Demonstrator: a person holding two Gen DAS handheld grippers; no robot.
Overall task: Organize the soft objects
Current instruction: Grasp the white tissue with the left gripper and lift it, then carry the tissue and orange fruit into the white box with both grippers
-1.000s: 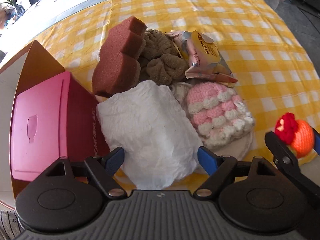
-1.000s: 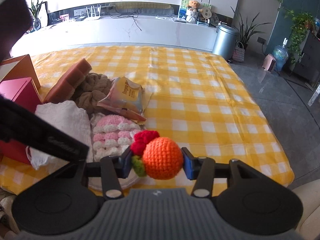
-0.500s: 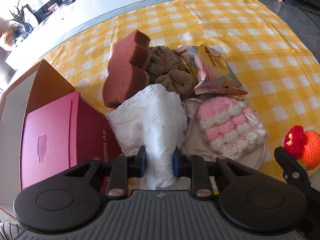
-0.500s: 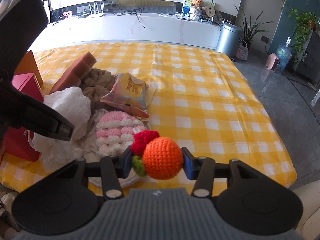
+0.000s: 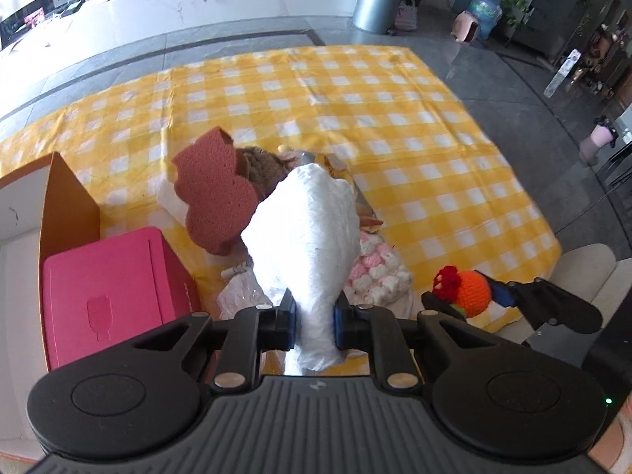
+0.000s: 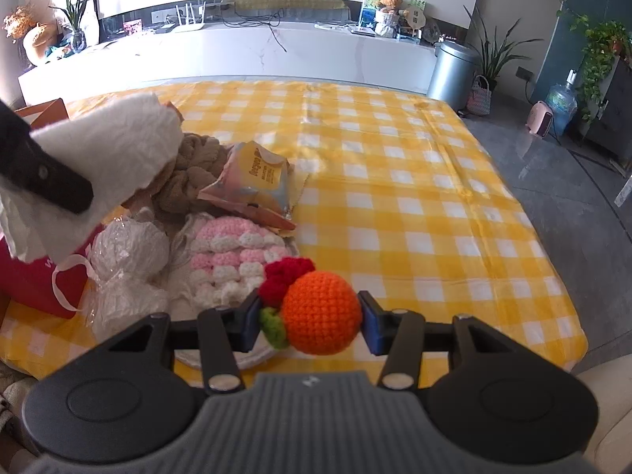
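**Both grippers holding soft items over the checked cloth**

The left gripper point(image 5: 314, 318) is pinching a crumpled white paper towel point(image 5: 310, 233) between its closed blue pads, holding it raised above the pile. The right gripper point(image 6: 310, 322) is clamping an orange crocheted ball with a red flower and green leaf point(image 6: 316, 312), its pads pressing on either side of it.

Beneath the towel, on the yellow-and-white checked tablecloth point(image 6: 414, 181), a heap of soft things is lying: a reddish-brown wavy-edged sponge point(image 5: 213, 193), a brown knitted cloth point(image 6: 189, 177), a pink-and-white crocheted piece point(image 6: 233, 256) and a clear plastic bag of white stuffing point(image 6: 126, 260). The towel is blocking much of the heap in the left wrist view.

A crinkled yellow snack packet point(image 6: 256, 181) is resting against the brown cloth; its printing is showing upside down and is too blurred to read. A pink box with an embossed bottle shape point(image 5: 106, 296) is sitting just beside the heap; letters along its side edge are too small to read.
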